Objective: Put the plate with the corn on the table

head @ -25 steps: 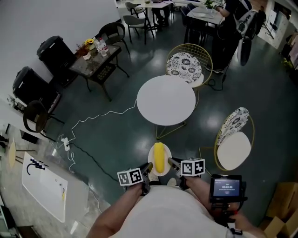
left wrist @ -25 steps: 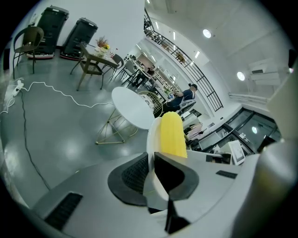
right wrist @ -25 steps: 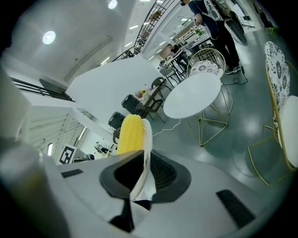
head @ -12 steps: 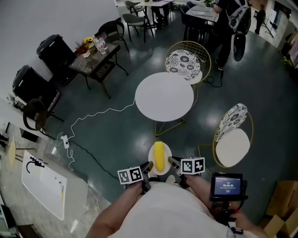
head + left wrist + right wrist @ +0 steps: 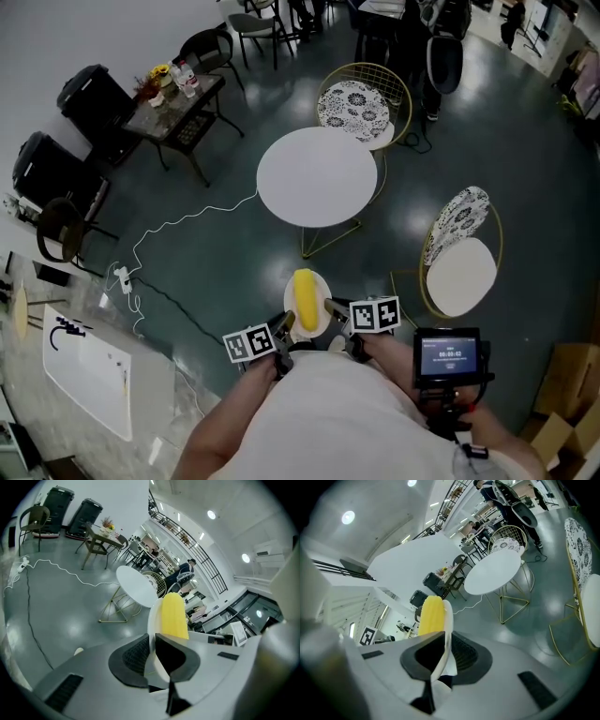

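A small white plate (image 5: 319, 284) carries a yellow corn cob (image 5: 305, 298) and hangs above the dark floor, close to my body. My left gripper (image 5: 288, 324) is shut on the plate's left rim (image 5: 152, 623), the corn (image 5: 173, 617) standing just past its jaws. My right gripper (image 5: 331, 307) is shut on the right rim (image 5: 447, 625), with the corn (image 5: 430, 615) beyond it. The round white table (image 5: 317, 176) stands ahead of the plate, bare on top; the table (image 5: 135, 585) and the table (image 5: 492, 573) show in both gripper views.
A gold wire chair with a patterned cushion (image 5: 362, 105) stands behind the table and a second chair (image 5: 458, 262) to its right. A white cable (image 5: 178, 228) trails over the floor on the left. A dark side table with bottles (image 5: 172, 106) and people stand farther back.
The round table and chairs have slid up and left in the head view as I moved. The plate with the corn stays held between both grippers.
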The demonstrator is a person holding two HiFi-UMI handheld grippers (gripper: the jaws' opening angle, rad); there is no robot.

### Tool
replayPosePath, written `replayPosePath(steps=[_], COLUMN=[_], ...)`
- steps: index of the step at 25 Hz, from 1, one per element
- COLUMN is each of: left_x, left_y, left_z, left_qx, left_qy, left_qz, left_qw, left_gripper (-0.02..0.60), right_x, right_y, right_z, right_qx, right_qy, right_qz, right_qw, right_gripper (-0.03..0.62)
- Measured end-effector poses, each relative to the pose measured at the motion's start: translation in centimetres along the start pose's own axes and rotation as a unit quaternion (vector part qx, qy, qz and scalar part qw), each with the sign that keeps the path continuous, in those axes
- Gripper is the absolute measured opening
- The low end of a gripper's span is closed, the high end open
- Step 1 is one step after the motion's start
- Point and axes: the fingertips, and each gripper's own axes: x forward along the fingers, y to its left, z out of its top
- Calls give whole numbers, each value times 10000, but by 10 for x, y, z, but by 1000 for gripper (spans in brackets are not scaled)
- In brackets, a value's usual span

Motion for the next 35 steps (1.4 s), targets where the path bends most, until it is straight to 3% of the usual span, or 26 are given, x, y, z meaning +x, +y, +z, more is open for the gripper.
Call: replayPosePath(steps=[6,23,30,35], left_x=[-1,9,23,38], left_y=[6,11,21,36], left_z=[15,8,27,61], left_qx=[68,-65,-59,-57], left_qy=[-101,-17,86,126], left_qz=[44,169,56,-7], left_qw=[9999,9998,9999,9999], left_gripper=[43,43,43,43], right_x=[11,17,32,58], right_y=[3,-10,-16,-20], right_z=[11,5,21,49], right_qx=[-102,105,117,127], right_qy=[-18,195,177,189], right_qz=[58,46,-132,-189], right_qw=[9999,9997,9997,9996], right_gripper=[52,52,52,52])
